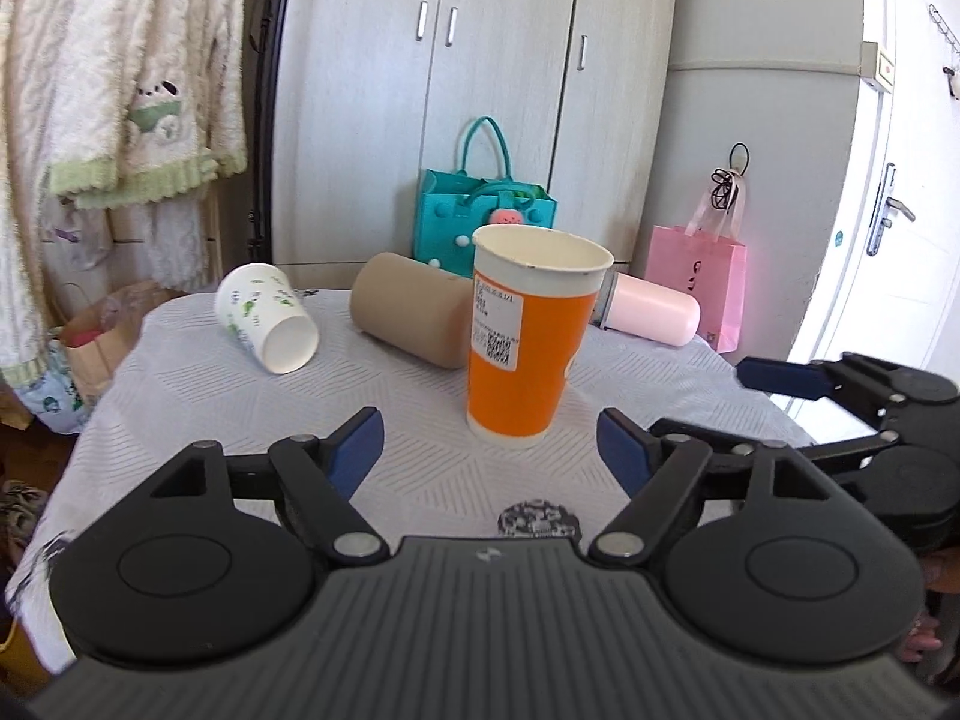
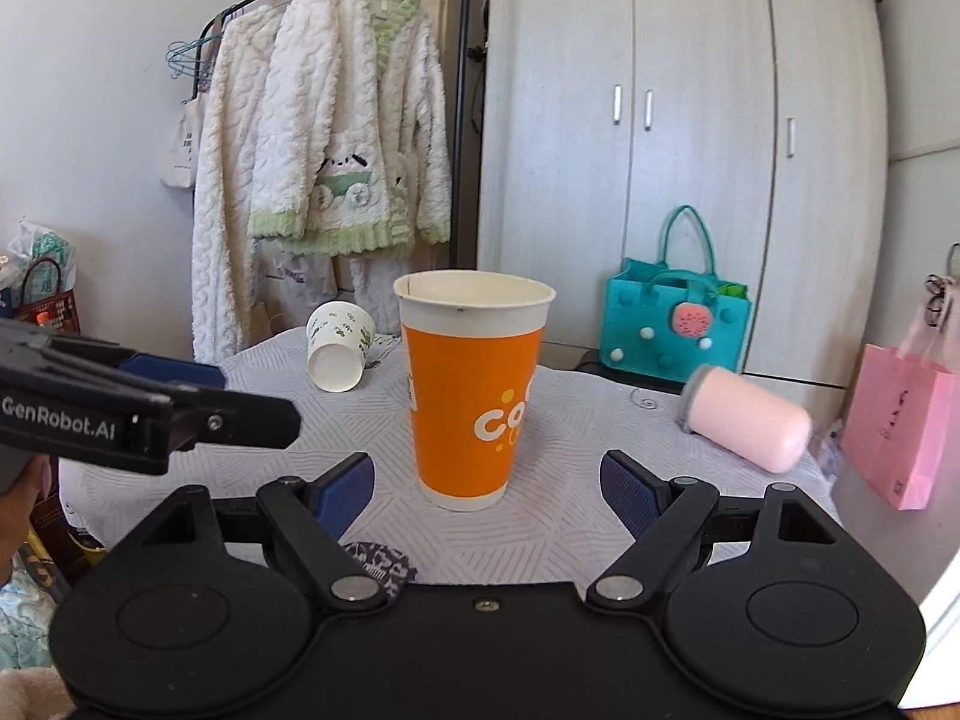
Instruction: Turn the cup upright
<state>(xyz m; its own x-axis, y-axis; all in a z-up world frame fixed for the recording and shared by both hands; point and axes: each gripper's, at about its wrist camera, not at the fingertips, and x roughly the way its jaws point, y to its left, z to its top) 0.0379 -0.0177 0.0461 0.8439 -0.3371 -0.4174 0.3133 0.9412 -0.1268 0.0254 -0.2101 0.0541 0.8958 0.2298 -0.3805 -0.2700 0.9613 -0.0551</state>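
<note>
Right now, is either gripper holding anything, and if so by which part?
Nothing is held. The left gripper and right gripper are both open, and the orange cup stands upright, untouched, on the table.

1. Read "GenRobot.AI" in white on the black side of the left gripper [image 2: 174, 373], seen from the right wrist view.
2. Read large white letters "co", cut off by the curve, on the orange cup [image 2: 474, 390], with smaller yellow marks below too partial to make out.
3. Saw a white printed label with a QR code on the same cup [image 1: 495, 324] in the left wrist view; its lines of text too small to read.
4. Saw dark marks on the pink bag [image 1: 696, 282], not legible.
</note>
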